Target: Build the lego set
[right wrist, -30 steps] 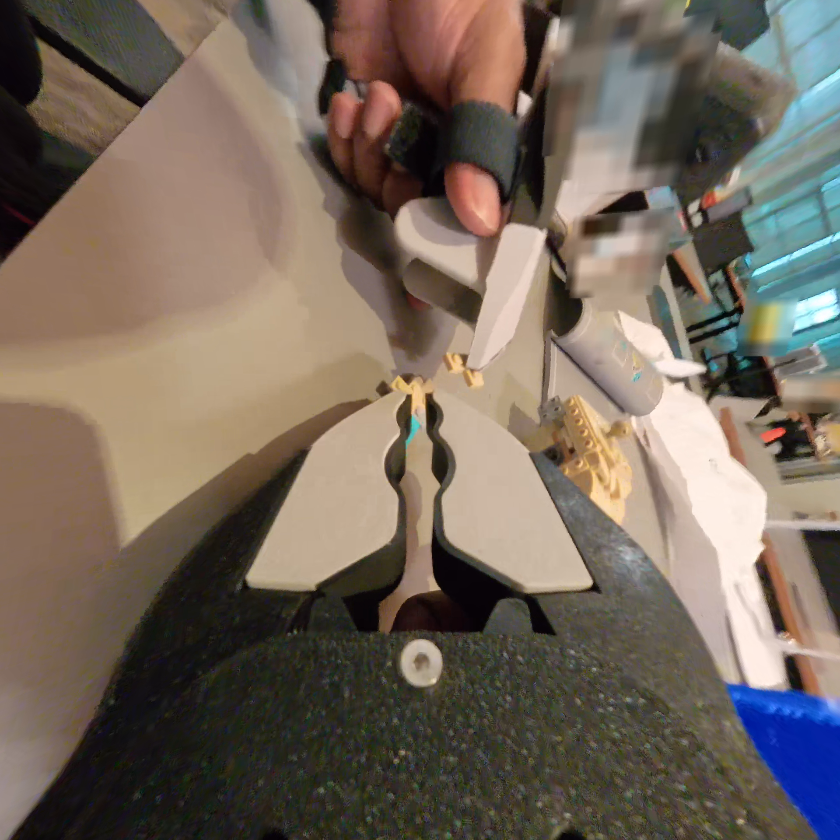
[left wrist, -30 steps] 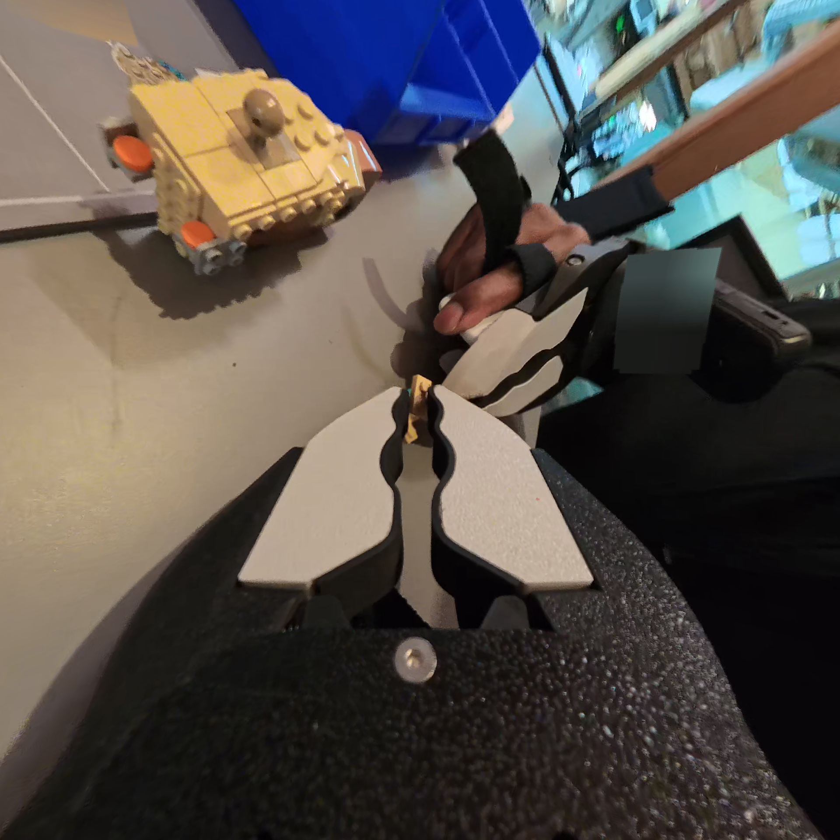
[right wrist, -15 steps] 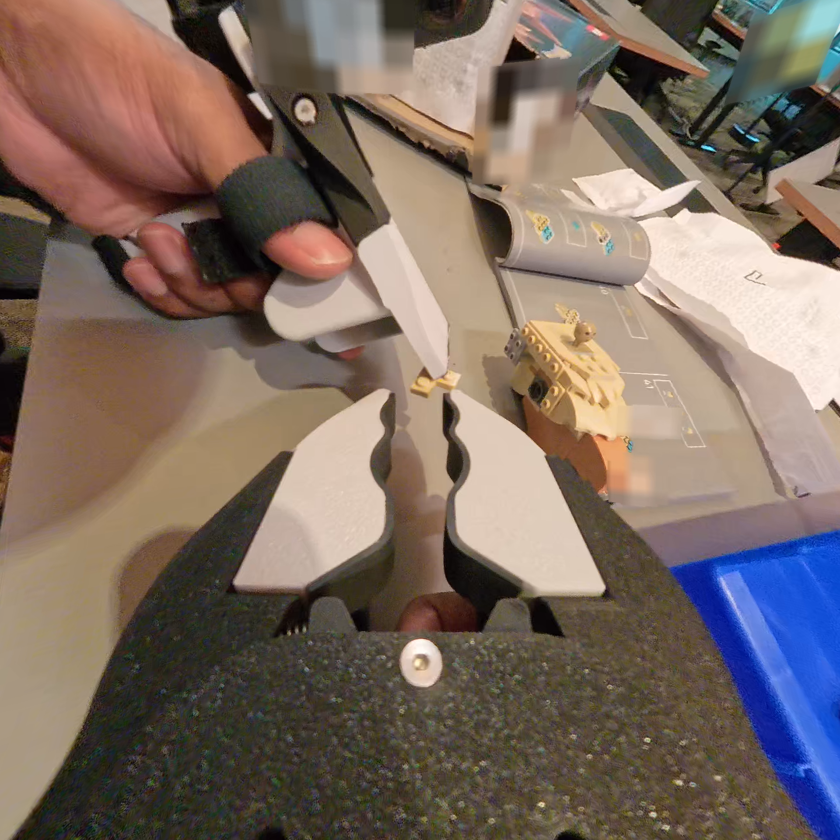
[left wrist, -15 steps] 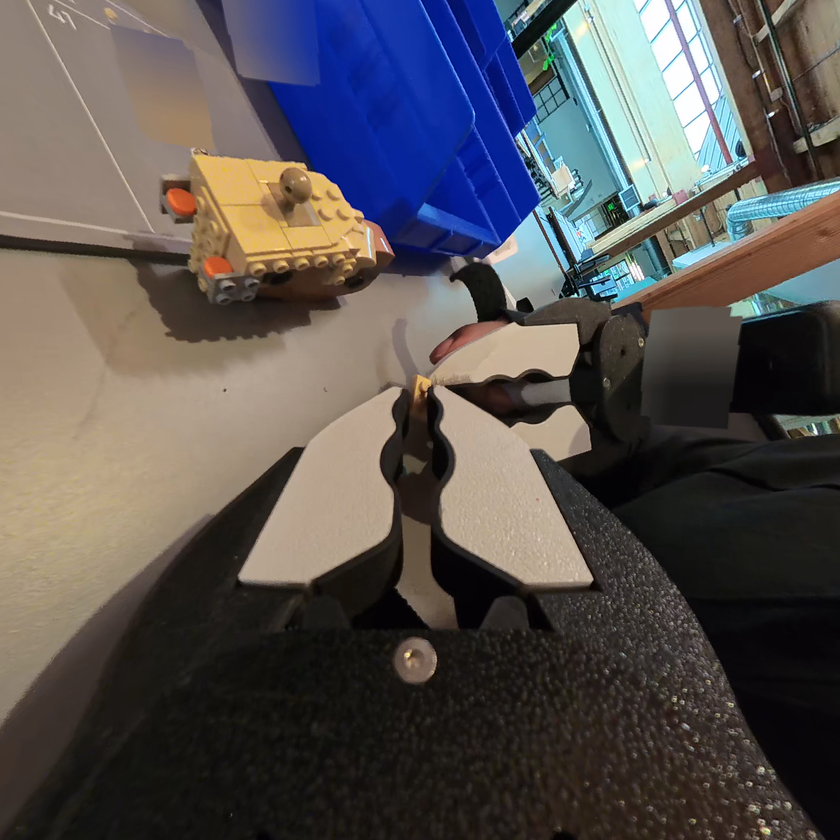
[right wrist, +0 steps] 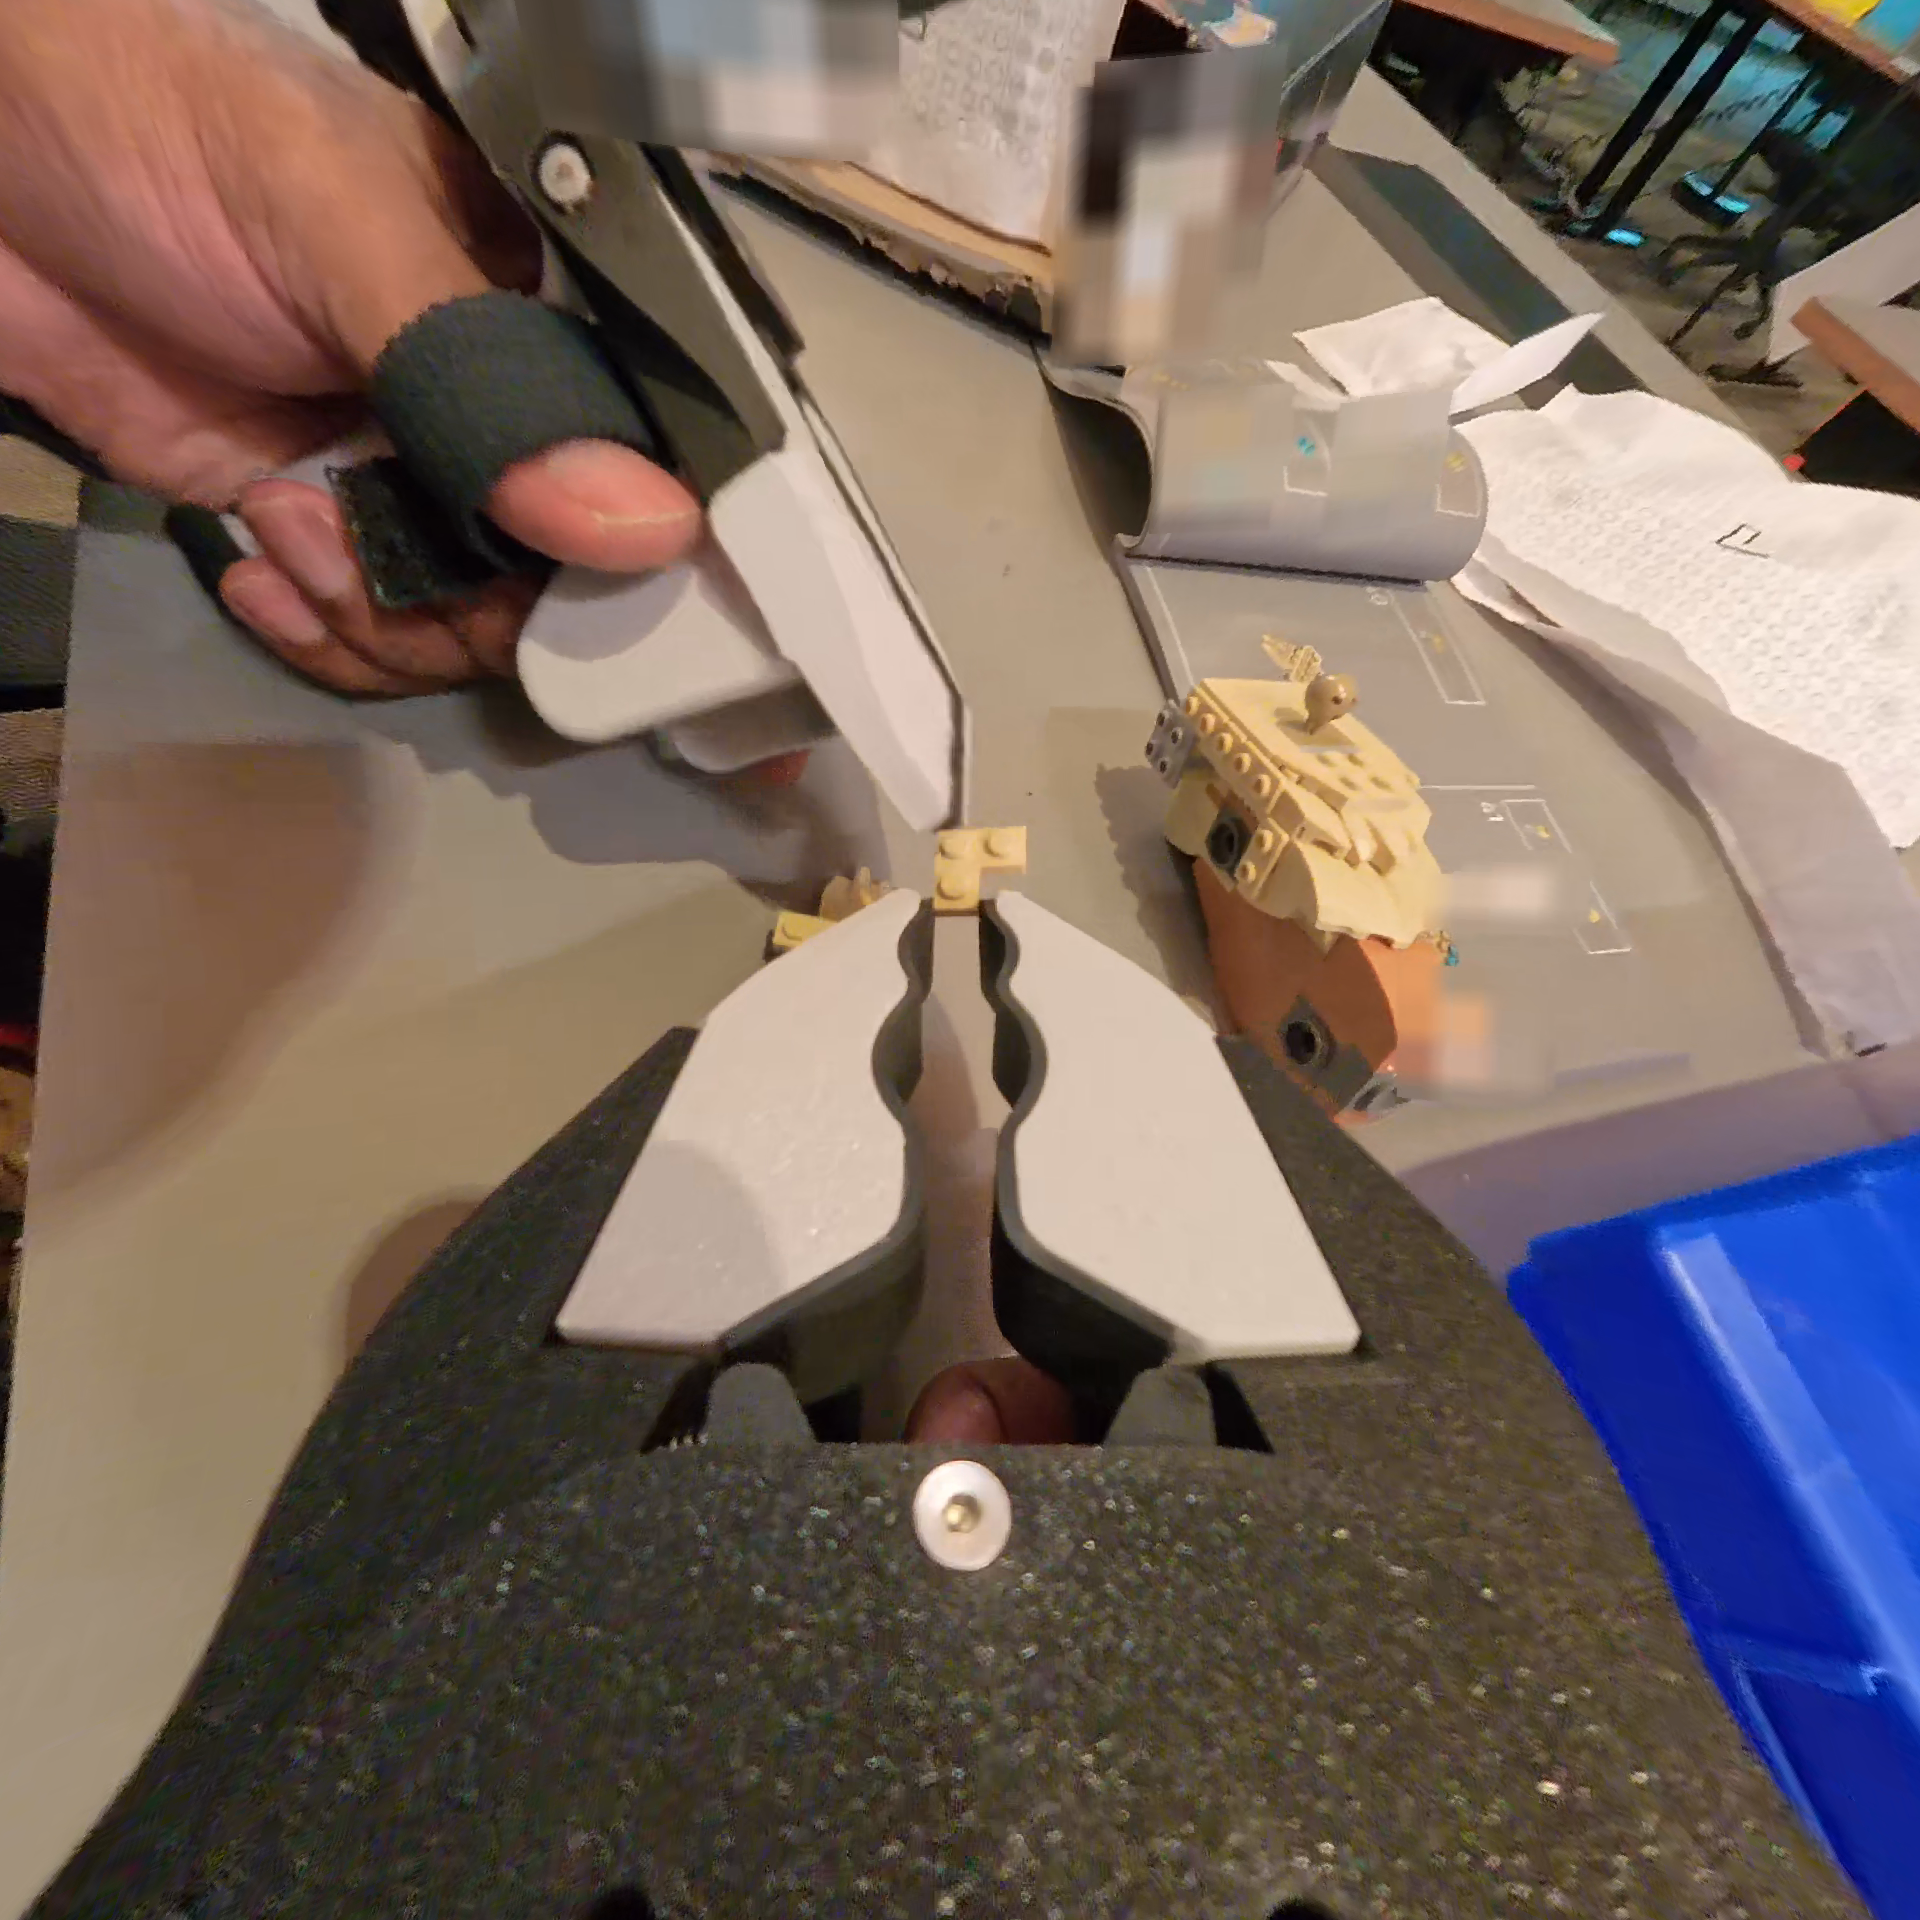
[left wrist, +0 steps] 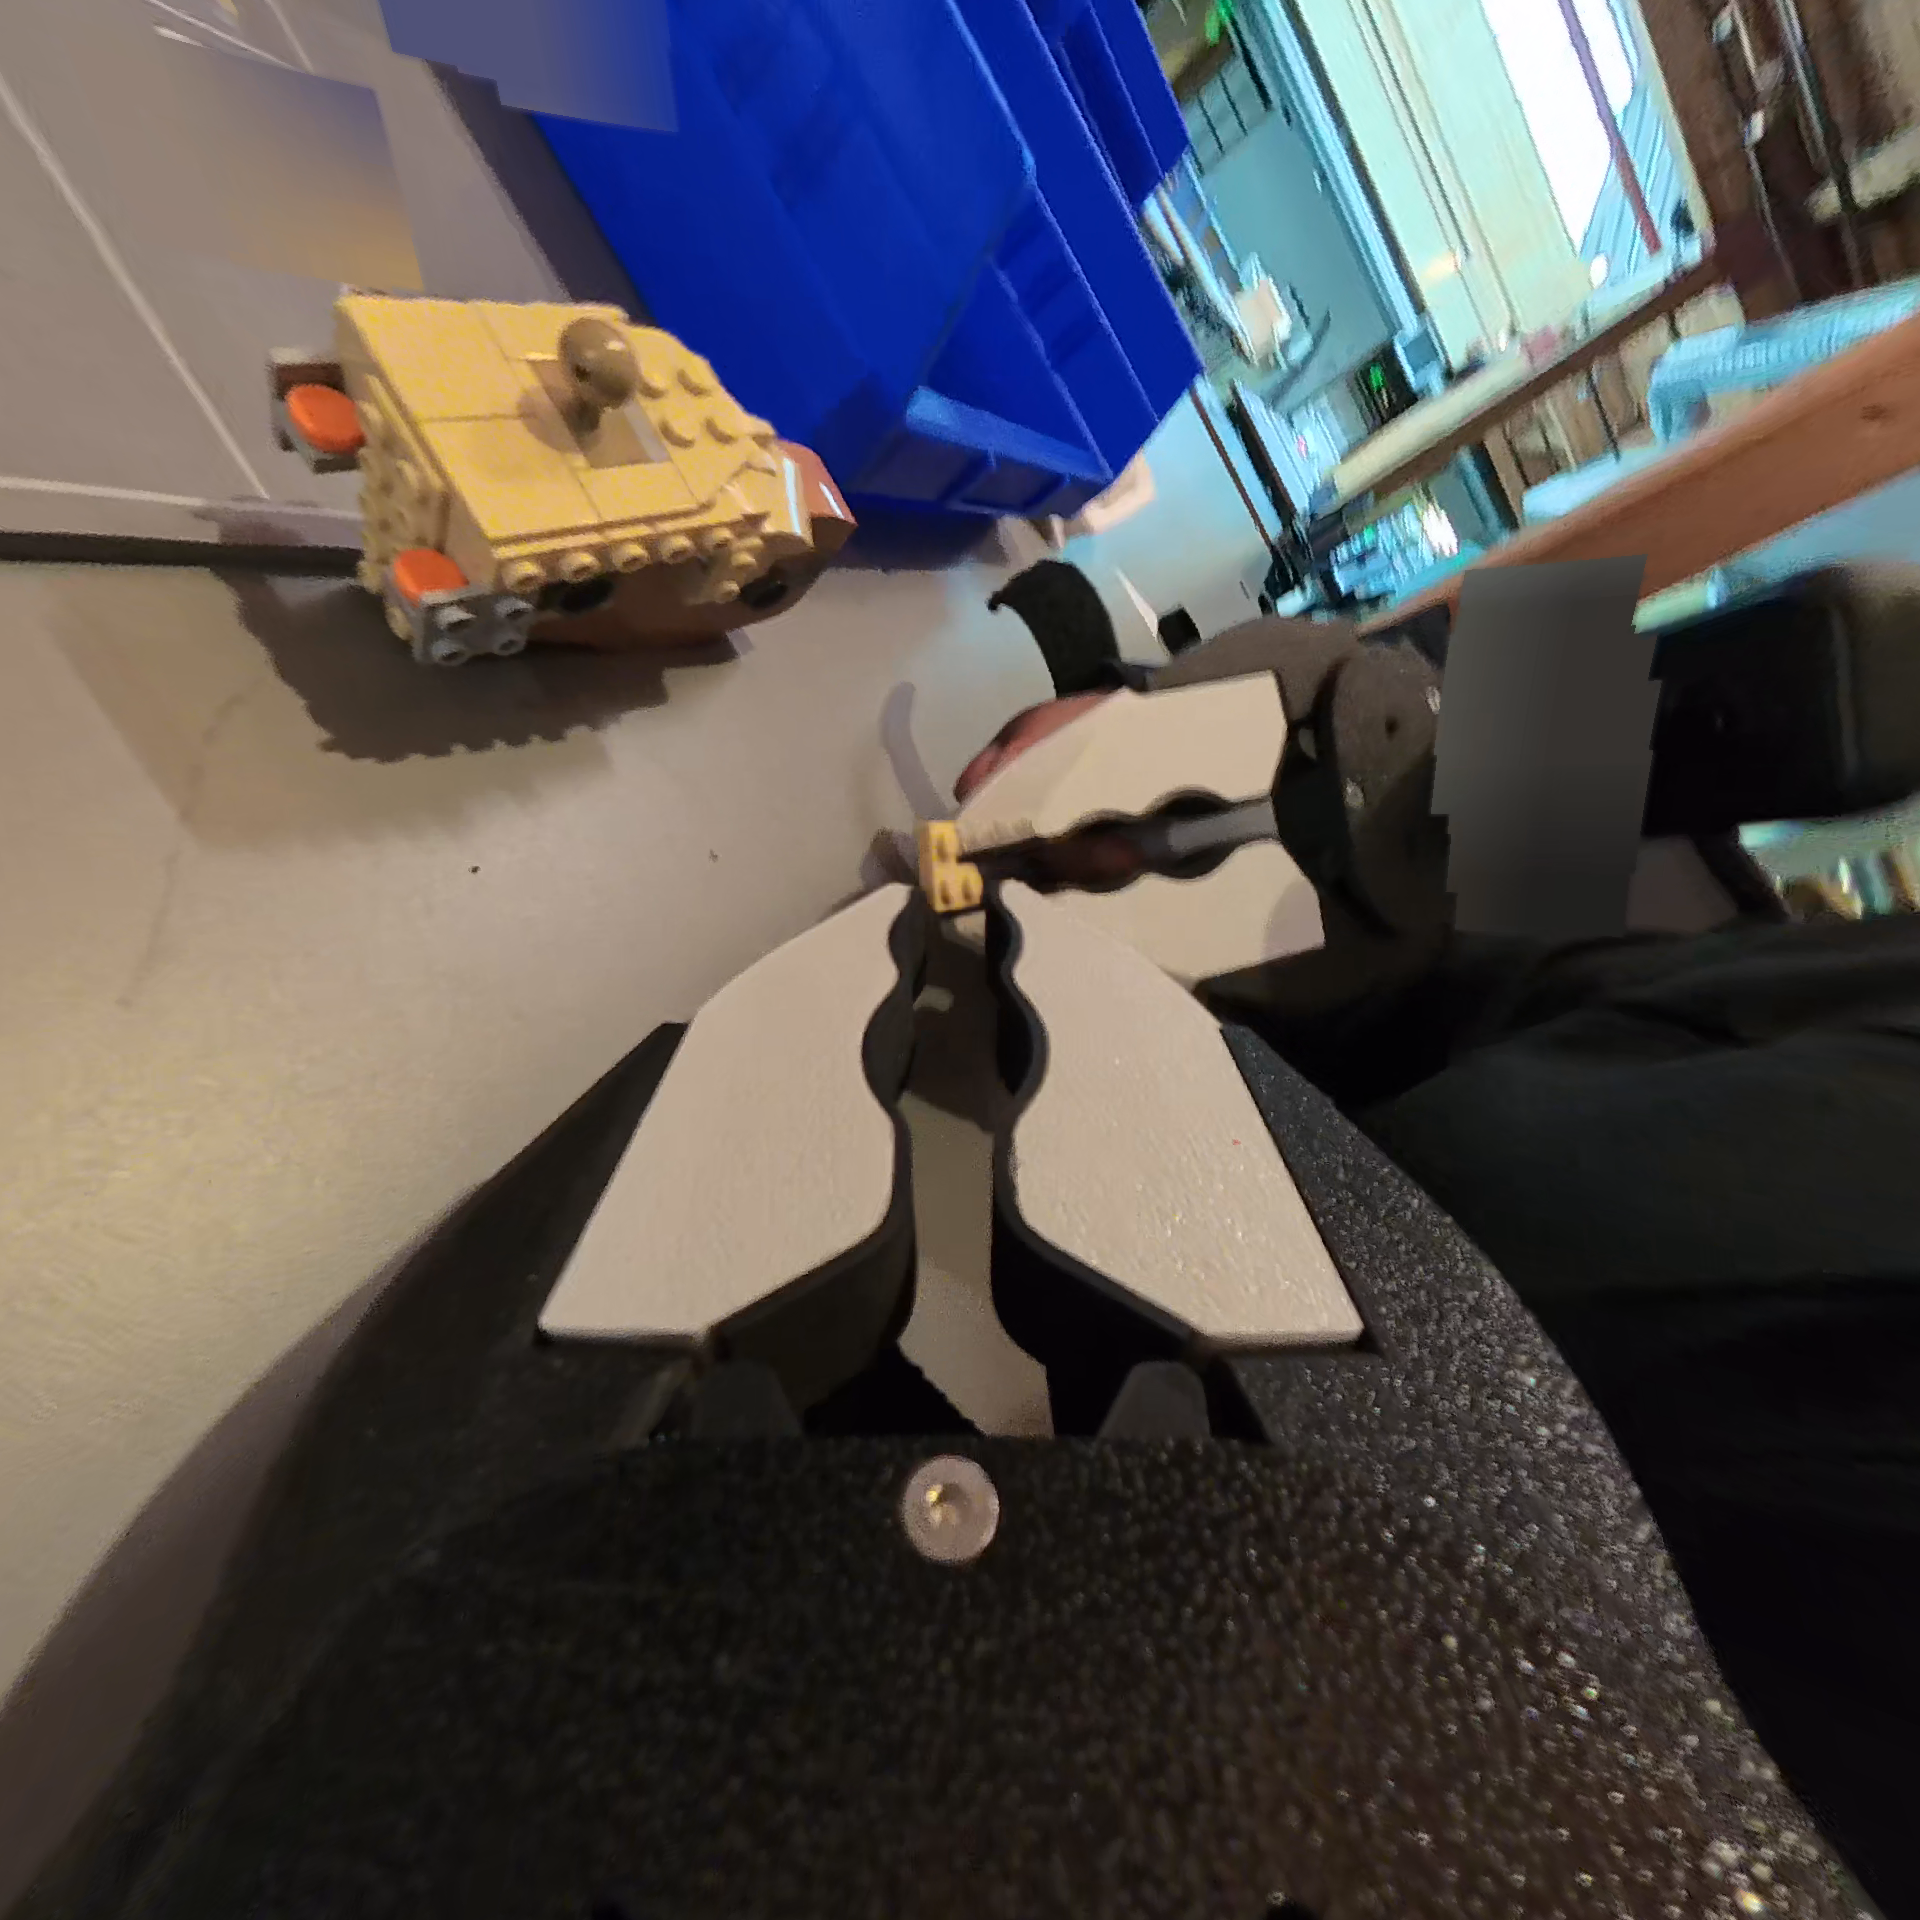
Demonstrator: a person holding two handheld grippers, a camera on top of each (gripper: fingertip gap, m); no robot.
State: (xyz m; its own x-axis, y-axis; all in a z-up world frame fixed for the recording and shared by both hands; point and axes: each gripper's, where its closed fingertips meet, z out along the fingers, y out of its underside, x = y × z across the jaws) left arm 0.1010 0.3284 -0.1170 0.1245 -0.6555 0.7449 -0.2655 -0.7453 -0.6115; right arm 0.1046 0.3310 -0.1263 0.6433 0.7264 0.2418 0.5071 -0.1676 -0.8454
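A small tan L-shaped Lego plate (left wrist: 948, 871) is held above the grey table (left wrist: 312, 935), between the two grippers' tips. My left gripper (left wrist: 954, 906) is shut on one arm of it. My right gripper (right wrist: 956, 909) is shut on the other arm of the plate (right wrist: 971, 860), meeting the left gripper tip to tip. The part-built tan and brown model (left wrist: 561, 488) stands on the table beyond, also in the right wrist view (right wrist: 1299, 862). Small loose tan pieces (right wrist: 831, 904) lie on the table just left of my right fingertips.
Blue bins (left wrist: 883, 260) stand behind the model, and one sits at the near right (right wrist: 1766, 1455). A grey instruction booklet (right wrist: 1351, 499) lies open under the model. Crumpled white paper (right wrist: 1714, 623) lies at the far right. The person's hand (right wrist: 260, 312) grips the left tool. Both grippers' tips are close together, under 4 cm apart.
My right gripper, shut on a small piece a second ago, opened, swung round and closed on the tan plate. My left gripper kept its hold on the plate.
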